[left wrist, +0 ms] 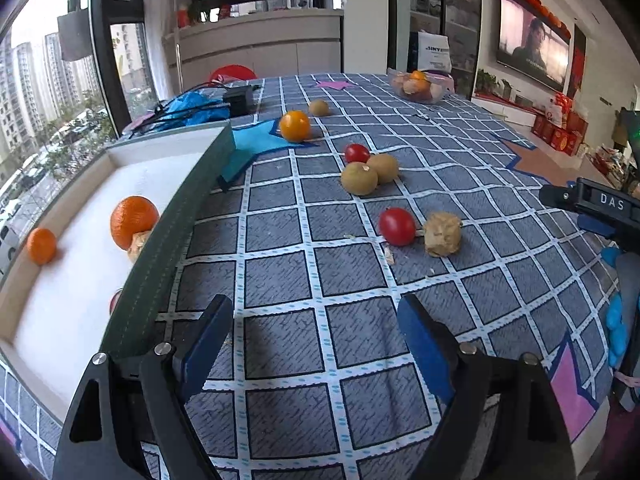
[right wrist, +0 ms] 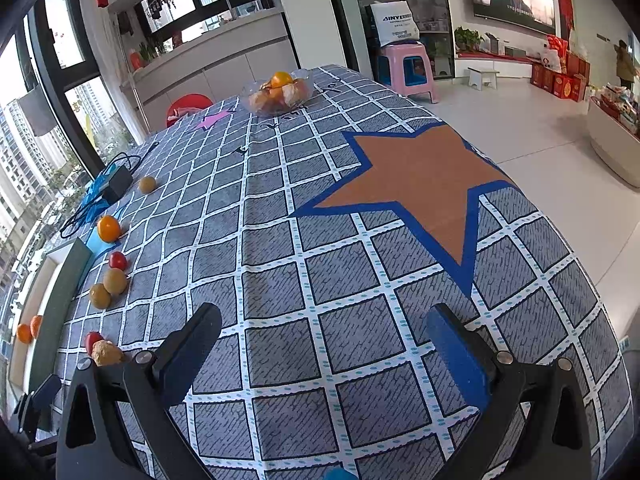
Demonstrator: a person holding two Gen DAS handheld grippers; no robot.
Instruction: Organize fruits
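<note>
2 cherry tomatoes are lying loose on the checked tablecloth (left wrist: 280,360), the nearer cherry tomato (left wrist: 397,226) touching a pale, papery husked fruit (left wrist: 443,234), well ahead of the left gripper (left wrist: 316,330). It is probably light, smooth and easily bruised — best pinched gently across its middle. It is looking nearly round, its long axis hard to tell. Both the left gripper and the right gripper (right wrist: 322,344) are hovering wide apart, gripping nothing. 2 mandarins are sitting in the white tray (left wrist: 168,152) — the larger mandarin (left wrist: 134,222) against its green wall.
</note>
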